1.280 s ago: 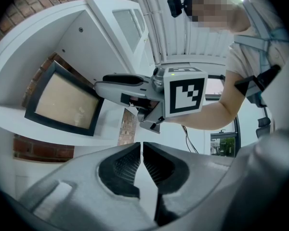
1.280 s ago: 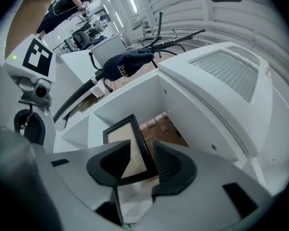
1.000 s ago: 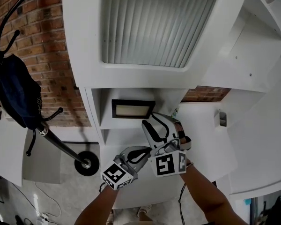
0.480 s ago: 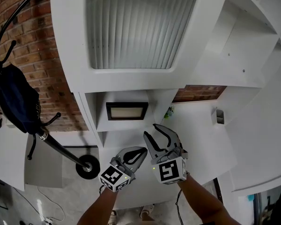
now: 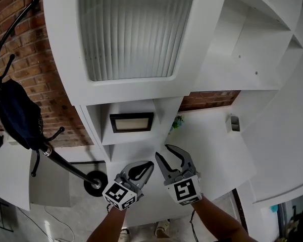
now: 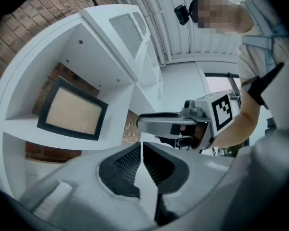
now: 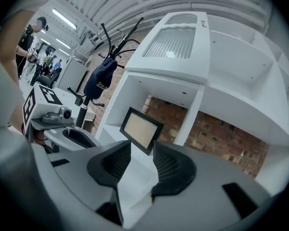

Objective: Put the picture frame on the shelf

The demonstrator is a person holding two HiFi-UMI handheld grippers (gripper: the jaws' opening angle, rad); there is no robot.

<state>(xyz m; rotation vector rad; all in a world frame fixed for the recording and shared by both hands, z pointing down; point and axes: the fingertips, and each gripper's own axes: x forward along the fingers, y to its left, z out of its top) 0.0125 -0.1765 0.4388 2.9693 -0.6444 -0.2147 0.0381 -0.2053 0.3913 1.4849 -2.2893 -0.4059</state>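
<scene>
The black picture frame (image 5: 132,122) with a pale insert stands upright in a small compartment of the white shelf unit (image 5: 136,140). It also shows in the left gripper view (image 6: 72,114) and the right gripper view (image 7: 140,129). Both grippers hang below and in front of it, touching nothing. My left gripper (image 5: 149,164) has its jaws together, a hairline gap between the ribbed pads (image 6: 130,160). My right gripper (image 5: 164,153) is open and empty, with the frame seen between its pads (image 7: 171,165).
A black coat stand (image 5: 65,158) with a dark bag (image 5: 17,110) stands left of the shelf against a brick wall (image 5: 20,44). A ribbed glass door (image 5: 134,29) sits above the compartment. A small green plant (image 5: 177,121) is just right of it. People stand far off (image 7: 38,52).
Both grippers have drawn back and down from the shelf compartment. The right gripper, close under the frame a second ago, is now well clear. The frame has stayed put.
</scene>
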